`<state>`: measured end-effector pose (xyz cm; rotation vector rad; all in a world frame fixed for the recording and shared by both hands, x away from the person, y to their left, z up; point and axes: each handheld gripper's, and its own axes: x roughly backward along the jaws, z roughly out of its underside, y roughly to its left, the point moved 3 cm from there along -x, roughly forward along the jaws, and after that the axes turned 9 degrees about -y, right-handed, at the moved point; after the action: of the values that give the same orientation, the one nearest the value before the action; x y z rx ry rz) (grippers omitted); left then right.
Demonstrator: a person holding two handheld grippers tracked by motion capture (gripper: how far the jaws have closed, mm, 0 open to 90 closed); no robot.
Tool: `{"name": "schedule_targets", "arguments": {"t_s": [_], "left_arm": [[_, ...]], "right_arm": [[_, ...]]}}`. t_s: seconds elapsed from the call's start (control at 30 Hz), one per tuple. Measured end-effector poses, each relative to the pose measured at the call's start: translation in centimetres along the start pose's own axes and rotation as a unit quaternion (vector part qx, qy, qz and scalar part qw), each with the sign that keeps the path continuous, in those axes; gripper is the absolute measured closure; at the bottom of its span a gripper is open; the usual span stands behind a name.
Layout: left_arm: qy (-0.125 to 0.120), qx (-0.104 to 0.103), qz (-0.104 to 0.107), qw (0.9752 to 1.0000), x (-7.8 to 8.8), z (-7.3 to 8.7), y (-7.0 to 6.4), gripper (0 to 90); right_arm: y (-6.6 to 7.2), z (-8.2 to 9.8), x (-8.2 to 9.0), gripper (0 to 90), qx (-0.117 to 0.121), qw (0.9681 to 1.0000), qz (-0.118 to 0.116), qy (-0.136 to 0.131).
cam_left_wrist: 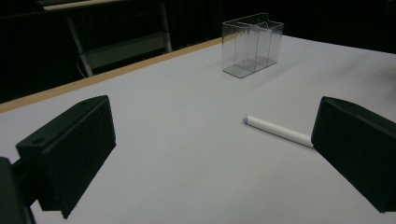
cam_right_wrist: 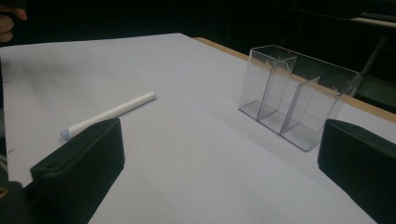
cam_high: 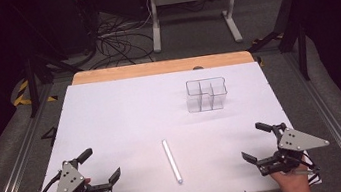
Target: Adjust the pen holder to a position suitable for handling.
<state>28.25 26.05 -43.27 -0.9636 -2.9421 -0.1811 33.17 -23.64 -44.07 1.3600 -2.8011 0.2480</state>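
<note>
White cylindrical marker pen [cam_high: 171, 161], plastic, lies flat on the white table sheet [cam_high: 125, 112], near-centre, well apart from everything else. Long axis runs near-to-far with a slight lean: capped bluish tip at the near end, far end tilted a little to the left. Clear acrylic three-compartment holder [cam_high: 206, 94] stands upright far and slightly right of the pen, empty as far as can be seen.

Left gripper [cam_high: 102, 167] rests at the near-left corner, jaws spread wide, nothing between them. Right gripper [cam_high: 260, 140] at the near-right corner, jaws likewise wide apart and empty. Both are clear of the pen.

Key relation: pen sits between the two grippers, to the right of the left one and to the left of the right one. The gap looks marginally smaller on the left side, though the difference is slight. In the left gripper view the pen [cam_left_wrist: 278, 130] lies just inside the right jaw.

Judgement: a grasp should close across the pen's width, so the jaws need turning square to that near-far axis.
</note>
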Motion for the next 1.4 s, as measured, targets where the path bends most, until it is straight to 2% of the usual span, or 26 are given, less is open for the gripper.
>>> {"name": "schedule_targets", "arguments": {"t_s": [0.73,1.13,1.4], "left_arm": [[0.001,-0.004,0.001,1.0,0.0,-0.1,-0.1,0.8],[0.005,-0.005,-0.001,1.0,-0.1,-0.1,-0.1,0.9],[0.006,-0.006,-0.002,1.0,-0.1,-0.1,-0.1,1.0]], "right_arm": [[0.1,-0.2,-0.1,1.3,0.002,1.0,0.0,0.004],[-0.9,-1.5,-0.7,1.6,-0.002,1.0,-0.003,0.007],[-1.7,-2.7,-1.9,1.4,-0.003,0.9999,-0.006,0.01]]}}
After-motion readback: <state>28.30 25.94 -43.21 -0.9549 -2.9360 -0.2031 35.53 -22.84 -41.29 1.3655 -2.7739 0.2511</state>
